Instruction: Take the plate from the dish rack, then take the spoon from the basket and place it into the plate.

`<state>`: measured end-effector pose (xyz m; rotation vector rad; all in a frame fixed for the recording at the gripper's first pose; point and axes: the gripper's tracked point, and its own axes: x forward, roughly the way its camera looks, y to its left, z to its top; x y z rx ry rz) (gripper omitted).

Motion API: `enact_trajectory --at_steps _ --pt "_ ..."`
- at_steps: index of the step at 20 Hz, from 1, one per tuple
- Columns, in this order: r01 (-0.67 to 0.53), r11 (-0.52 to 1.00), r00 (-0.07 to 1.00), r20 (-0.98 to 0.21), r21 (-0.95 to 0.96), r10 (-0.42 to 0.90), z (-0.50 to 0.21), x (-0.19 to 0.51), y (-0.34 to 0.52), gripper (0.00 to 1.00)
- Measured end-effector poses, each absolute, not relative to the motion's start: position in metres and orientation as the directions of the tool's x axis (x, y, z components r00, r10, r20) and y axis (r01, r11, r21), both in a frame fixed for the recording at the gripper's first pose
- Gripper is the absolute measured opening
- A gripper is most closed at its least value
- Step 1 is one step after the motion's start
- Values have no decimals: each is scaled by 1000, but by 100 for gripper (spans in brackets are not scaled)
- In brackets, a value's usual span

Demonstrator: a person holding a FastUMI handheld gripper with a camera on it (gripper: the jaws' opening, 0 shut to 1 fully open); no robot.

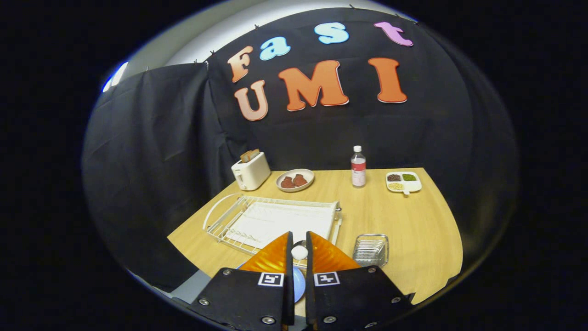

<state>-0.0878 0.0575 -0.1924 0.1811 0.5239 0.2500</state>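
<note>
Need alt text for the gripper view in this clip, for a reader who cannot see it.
The gripper holds a white-ended spoon between its orange fingers, above a blue plate on the wooden table. Beyond the fingers lies a white wire dish rack, with a metal basket to its right. Farther back stand a toaster, a dish of food, a bottle and a divided tray.

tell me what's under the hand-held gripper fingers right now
A blue plate lies beneath the hand-held gripper, whose orange fingers hold a white spoon; they cover most of the plate.
</note>
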Motion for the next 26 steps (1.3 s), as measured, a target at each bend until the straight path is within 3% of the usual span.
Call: enact_trajectory --at_steps 12,26 --pt "-370 886 693 -553 279 463 -243 -105 150 10" --pt "-364 872 605 -629 326 488 -302 -121 177 10"
